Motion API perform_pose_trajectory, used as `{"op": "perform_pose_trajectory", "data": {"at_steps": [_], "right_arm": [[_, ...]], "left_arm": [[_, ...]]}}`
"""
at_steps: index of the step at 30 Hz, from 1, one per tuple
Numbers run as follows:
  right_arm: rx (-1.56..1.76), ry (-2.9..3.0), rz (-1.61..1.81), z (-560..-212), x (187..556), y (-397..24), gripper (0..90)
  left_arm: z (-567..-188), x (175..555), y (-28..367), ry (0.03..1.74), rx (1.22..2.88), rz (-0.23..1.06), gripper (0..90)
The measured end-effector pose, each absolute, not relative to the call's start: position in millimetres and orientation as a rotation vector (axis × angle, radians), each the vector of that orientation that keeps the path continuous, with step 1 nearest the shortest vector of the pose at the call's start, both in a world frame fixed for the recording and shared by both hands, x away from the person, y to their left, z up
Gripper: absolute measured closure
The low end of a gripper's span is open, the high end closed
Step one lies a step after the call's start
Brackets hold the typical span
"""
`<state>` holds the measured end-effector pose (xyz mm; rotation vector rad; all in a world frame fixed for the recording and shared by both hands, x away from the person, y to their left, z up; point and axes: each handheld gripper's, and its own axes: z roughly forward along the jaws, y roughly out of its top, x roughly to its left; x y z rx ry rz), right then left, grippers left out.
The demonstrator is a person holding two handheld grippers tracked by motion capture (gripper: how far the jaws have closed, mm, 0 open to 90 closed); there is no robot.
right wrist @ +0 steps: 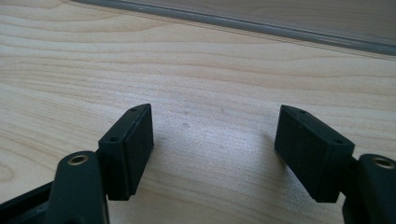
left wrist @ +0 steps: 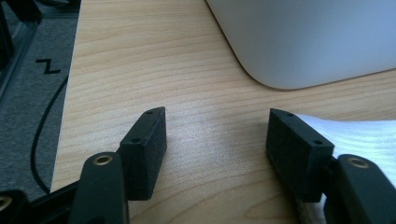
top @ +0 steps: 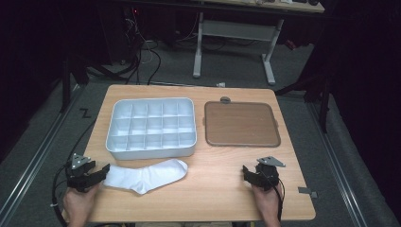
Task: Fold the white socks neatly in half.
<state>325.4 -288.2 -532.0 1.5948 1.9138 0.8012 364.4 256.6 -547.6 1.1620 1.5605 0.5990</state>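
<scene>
Both claws rest low at the near edge of the worktop in the high view. At the near left corner, the left claw has its jaws apart and its tips right at the cuff end of a white sock; whether they touch the cloth cannot be told from this height. At the near right, the right claw has its jaws spread over bare wood, holding nothing. The sock lies flat just near of a white compartment tray, its long axis running left to right, cuff to the left and rounded toe to the right, with a slight bend in the middle. A brown lid lies right of the tray, on the far right part of the worktop.

From the left gripper view, the left claw is wide open with only wood grain between its pads. The sock's ribbed cloth lies beside and partly under the right-hand jaw, outside the gap. A rounded corner of the tray stands just beyond.

From the right gripper view, the right claw is equally wide open, with bare wood between the pads, and the lid's grey rim crosses the far side.
</scene>
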Motion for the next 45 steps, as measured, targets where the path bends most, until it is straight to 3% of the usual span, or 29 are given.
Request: {"op": "perform_pose_trajectory", "data": {"at_steps": [3,14,24,33,45], "right_arm": [[1.594,1.914,0.801,-532,325,-288,28.5],[1.576,1.930,0.808,-530,322,-286,47.3],[1.523,1.985,0.945,-523,313,-272,59.3],[1.388,2.108,1.068,-512,311,-231,62.3],[1.217,2.260,1.163,-507,316,-171,62.8]], "left_arm": [[-548,364,256,1.557,1.172,0.612,39.2],[-544,364,264,1.579,1.090,0.520,39.4],[-525,354,274,1.539,0.963,0.428,40.7],[-515,335,259,1.518,1.001,0.333,40.8],[-523,332,240,1.548,1.069,0.323,43.2]]}}
